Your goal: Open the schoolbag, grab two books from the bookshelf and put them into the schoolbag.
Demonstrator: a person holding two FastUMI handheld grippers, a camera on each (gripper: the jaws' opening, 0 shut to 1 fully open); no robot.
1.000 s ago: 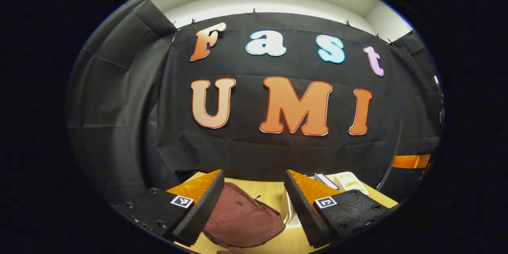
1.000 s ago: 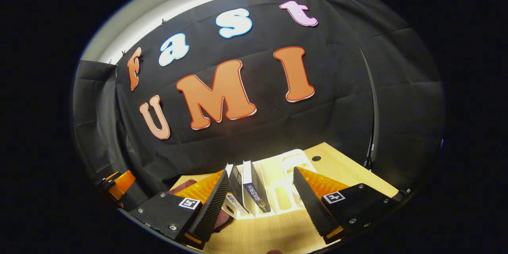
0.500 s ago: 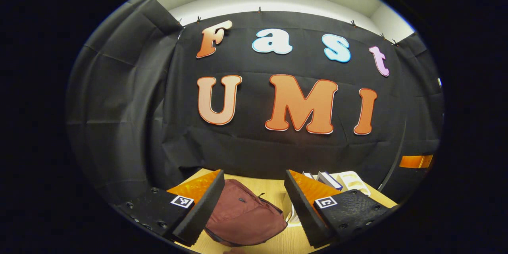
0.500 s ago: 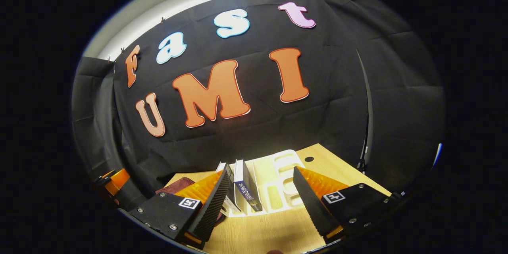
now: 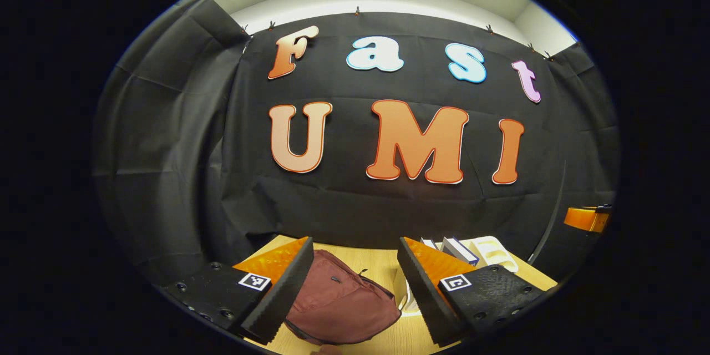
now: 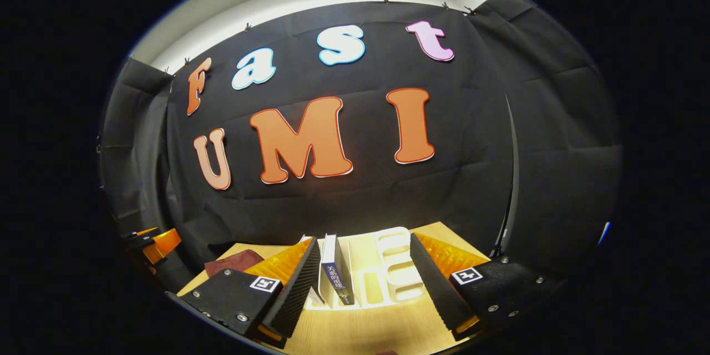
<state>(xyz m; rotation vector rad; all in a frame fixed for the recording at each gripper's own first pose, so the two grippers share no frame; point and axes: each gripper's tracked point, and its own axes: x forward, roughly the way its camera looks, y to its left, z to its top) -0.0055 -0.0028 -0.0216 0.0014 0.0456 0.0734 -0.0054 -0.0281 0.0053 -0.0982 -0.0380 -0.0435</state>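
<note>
Two grippers up and both spread wide, nothing between the fingers of either. My left gripper [image 5: 355,283] hangs above the pale wooden tabletop [image 5: 383,263], and framed in the gap between its fingers sits the dark maroon fabric schoolbag [image 5: 341,305], slumped soft on the wood, a small dark zipper pull on its upper face, and it looks closed from here. Just right of the bag, partly behind my right-hand finger, is the white plastic desktop bookshelf [image 5: 493,252] with book tops poking up. Far off at the right edge of the left gripper view I catch a sliver of my other gripper. Over on the right gripper view, my right gripper [image 6: 363,285] is held off the table with the white slotted bookshelf [image 6: 394,266] straight ahead between its fingers, not touching it. A dark navy-spined book [image 6: 333,277] stands upright in a slot toward the left of the rack, with white vertical characters printed down the spine, too small for me to read; a second white-covered book [image 6: 315,294] stands just beside it on its left, mostly hidden behind my left-hand finger. The slots to the right of them look bare. A corner of the maroon bag [image 6: 233,260] peeks out at the left, well apart from the rack, and beyond it my left gripper [image 6: 152,241] shows at the edge. Each finger mount carries a small square black-and-white marker tag [image 6: 265,284], a pattern, no words.
</note>
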